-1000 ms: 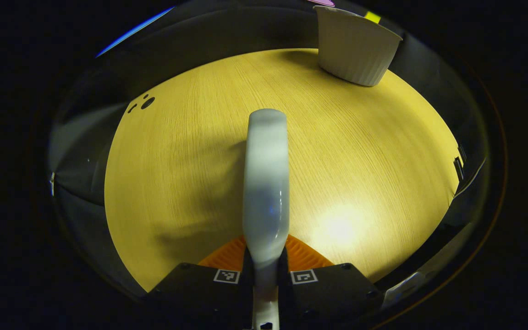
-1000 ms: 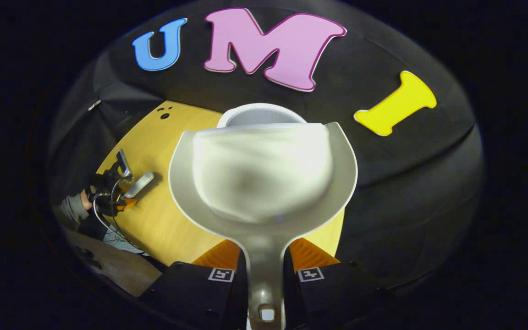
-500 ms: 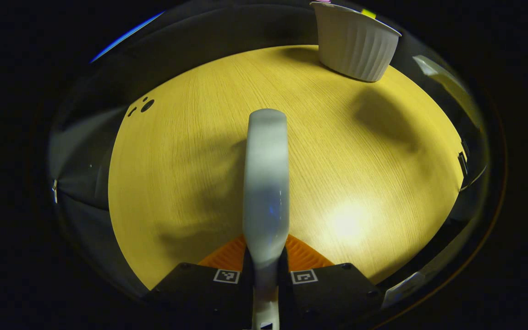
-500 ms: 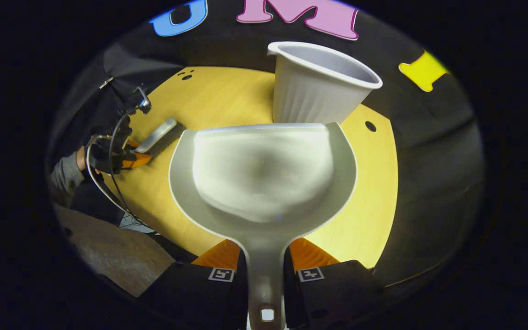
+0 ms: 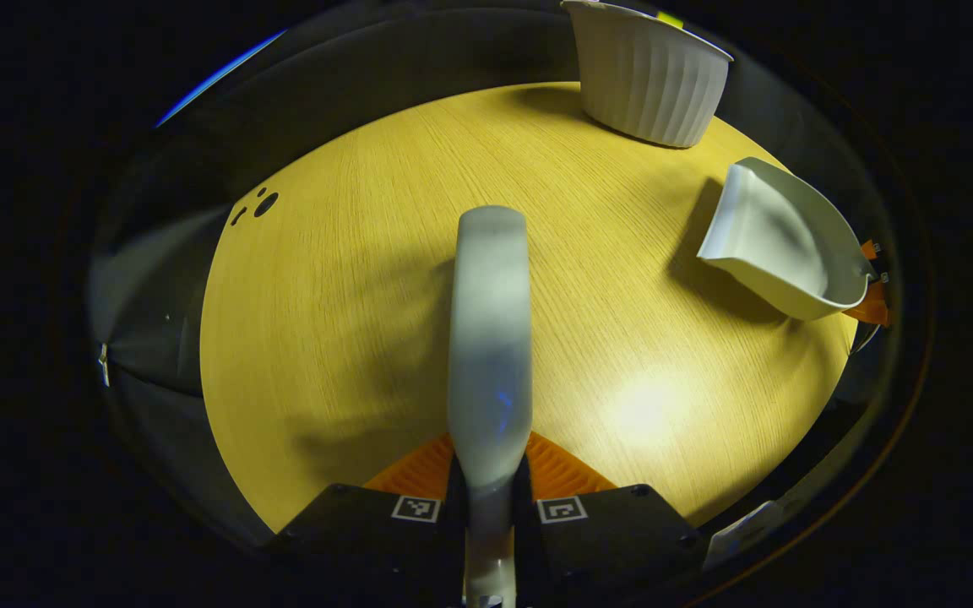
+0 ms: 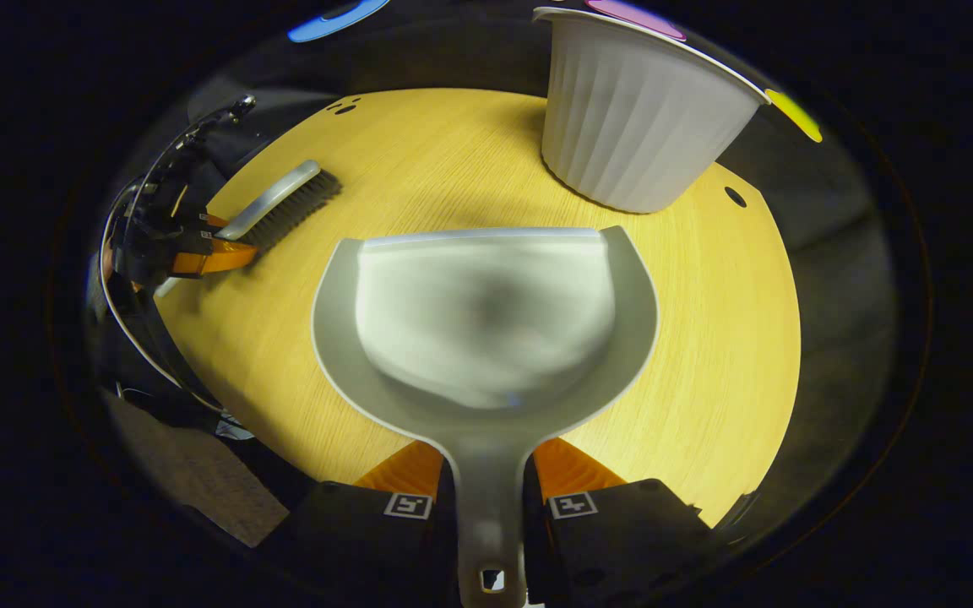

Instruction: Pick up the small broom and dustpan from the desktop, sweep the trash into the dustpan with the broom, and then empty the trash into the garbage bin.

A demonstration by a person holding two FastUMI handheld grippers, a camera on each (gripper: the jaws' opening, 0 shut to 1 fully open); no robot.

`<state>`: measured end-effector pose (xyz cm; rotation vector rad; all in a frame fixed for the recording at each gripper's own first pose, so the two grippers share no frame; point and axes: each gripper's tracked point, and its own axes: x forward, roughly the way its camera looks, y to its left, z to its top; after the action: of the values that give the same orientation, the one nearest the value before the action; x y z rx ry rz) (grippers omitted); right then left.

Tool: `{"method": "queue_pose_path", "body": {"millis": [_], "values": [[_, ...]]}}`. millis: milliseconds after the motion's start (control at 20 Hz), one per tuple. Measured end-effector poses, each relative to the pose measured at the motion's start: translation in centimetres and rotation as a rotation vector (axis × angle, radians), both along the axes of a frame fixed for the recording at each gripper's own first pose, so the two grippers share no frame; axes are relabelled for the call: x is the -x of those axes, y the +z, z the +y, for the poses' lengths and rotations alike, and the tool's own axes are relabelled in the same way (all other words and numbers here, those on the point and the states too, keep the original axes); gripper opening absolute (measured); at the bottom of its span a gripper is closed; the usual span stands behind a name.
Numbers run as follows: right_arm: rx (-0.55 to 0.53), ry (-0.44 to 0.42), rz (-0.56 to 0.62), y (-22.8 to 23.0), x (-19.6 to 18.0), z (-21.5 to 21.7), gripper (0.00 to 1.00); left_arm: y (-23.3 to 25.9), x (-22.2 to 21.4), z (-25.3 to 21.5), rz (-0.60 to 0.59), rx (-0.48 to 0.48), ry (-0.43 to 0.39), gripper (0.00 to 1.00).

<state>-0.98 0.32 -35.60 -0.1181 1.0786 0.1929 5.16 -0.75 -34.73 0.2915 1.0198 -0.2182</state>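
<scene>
Dustpan [image 6: 486, 325] sits clamped by its handle between the two fingers of the right gripper [image 6: 489, 498]; the pan looks empty, no trash visible inside. Over the last second the right gripper view has swung down from the booth wall to the desktop [image 6: 706, 338], so the pan has come away from over the garbage bin [image 6: 634, 114] and is now low over the wood, in front of the bin and apart from it. In the left gripper view the dustpan [image 5: 778, 241] has entered at the right edge, where half a second ago only its shadow lay.

Left gripper [image 5: 489, 498] holds the broom [image 5: 491, 329] pinched by its handle; unchanged across all three moments. Seen from the right, the broom [image 6: 279, 207] lies low, bristles at or just over the desktop; contact cannot be told.

Judgement: emptying appears done, no trash visible on the desktop. Likely remaining: set both tools down.
</scene>
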Motion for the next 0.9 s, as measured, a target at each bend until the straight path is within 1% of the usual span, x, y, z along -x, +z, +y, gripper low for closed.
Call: {"method": "queue_pose_path", "body": {"millis": [50, 100, 150, 200, 250, 350, 400, 450, 500, 750, 800, 850, 900], "values": [[0.016, -0.002, -0.005, -0.4, -0.3, -0.1, 0.35, 0.0, 0.0, 0.0, 0.004, 0.002, 0.001, 0.29], [0.025, -0.003, -0.003, -1.0, -0.2, -0.3, 0.39, 0.1, 0.0, 0.0, 0.003, 0.002, 0.002, 0.3], [0.026, -0.009, 0.005, -1.2, -0.1, -0.2, 0.32, 0.2, 0.0, 0.0, 0.004, 0.001, 0.001, 0.29], [0.016, -0.014, 0.018, -1.4, 0.1, 0.0, 0.33, 0.2, -0.2, 0.0, -0.001, -0.005, -0.003, 0.3], [-0.009, -0.024, 0.02, -1.5, 0.1, 0.2, 0.36, 0.3, -0.6, 0.0, -0.01, -0.015, -0.011, 0.31], [-0.045, -0.048, 0.025, -2.0, 0.0, 0.6, 0.37, 0.1, -0.9, -0.2, -0.016, -0.033, -0.033, 0.3], [-0.048, -0.057, 0.021, -1.9, 0.0, 0.5, 0.38, 0.2, -0.9, -0.2, -0.014, -0.037, -0.039, 0.32], [-0.051, -0.065, 0.018, -1.9, -0.1, 0.5, 0.38, 0.2, -0.8, -0.2, -0.011, -0.039, -0.039, 0.25], [-0.059, -0.067, 0.02, -1.8, 0.0, 0.6, 0.4, 0.3, -0.8, -0.2, -0.01, -0.039, -0.036, 0.33], [-0.079, -0.074, 0.031, -0.8, 0.4, 0.5, 0.42, 0.7, -0.4, 0.3, -0.028, -0.043, -0.018, 0.36], [-0.086, -0.072, 0.024, -0.2, 0.6, 0.5, 0.42, 1.0, -0.2, 0.5, -0.036, -0.049, -0.017, 0.45], [-0.084, -0.065, 0.013, 0.6, 0.7, 0.3, 0.42, 1.5, 0.2, 0.7, -0.047, -0.057, -0.017, 0.39], [-0.078, -0.054, -0.001, 1.4, 1.0, 0.1, 0.42, 2.2, 0.5, 0.8, -0.065, -0.066, -0.02, 0.4]]}}
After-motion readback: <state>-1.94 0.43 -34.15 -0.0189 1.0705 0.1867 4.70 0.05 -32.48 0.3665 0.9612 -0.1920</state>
